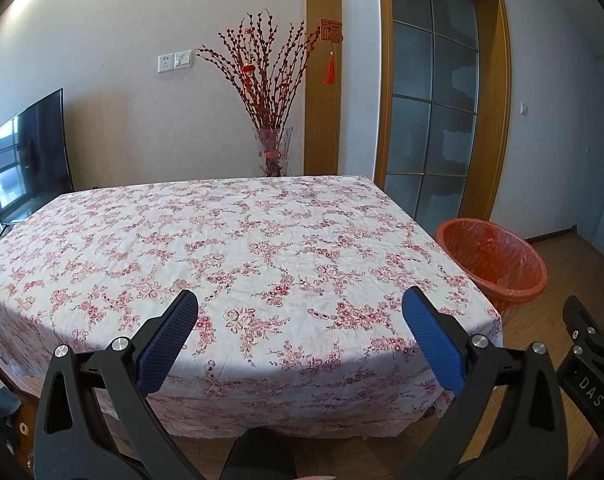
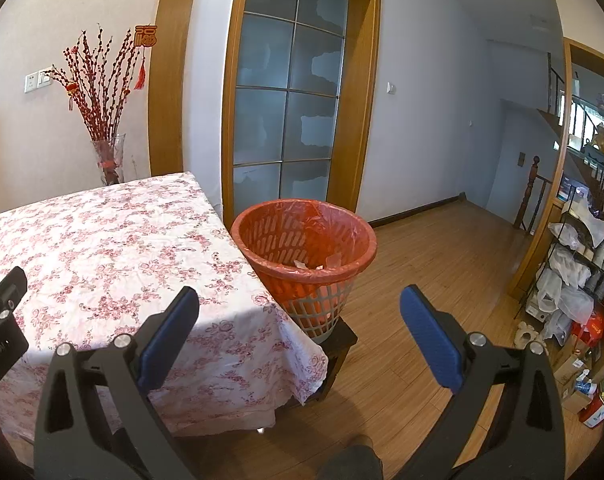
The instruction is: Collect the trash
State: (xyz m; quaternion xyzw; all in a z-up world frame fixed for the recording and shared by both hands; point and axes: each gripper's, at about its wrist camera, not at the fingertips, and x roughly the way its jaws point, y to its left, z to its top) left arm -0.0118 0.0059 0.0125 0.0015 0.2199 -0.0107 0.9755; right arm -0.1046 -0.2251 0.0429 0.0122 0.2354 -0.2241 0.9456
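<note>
Left gripper [image 1: 300, 320] jaws wide apart, empty, hovering at near edge of table [image 1: 102, 240]. Right gripper [image 2: 300, 316] likewise spread, empty, over table's near right corner. Bin [image 2: 305, 236] on stool just off table's right side, ahead of right gripper; right hand nearer. Paper scraps [image 2: 313, 266] lie inside bin. No loose trash visible on cloth; task looks about done.

Crumpled matt floral cloth over the table [image 1: 262, 240]. Slatted plastic wastebasket [image 2: 317, 300] lined with glossy red film. Matt black plastic on each gripper [image 1: 300, 312], textured blue pads [image 1: 429, 336]. Polished wood floor [image 2: 421, 280].
</note>
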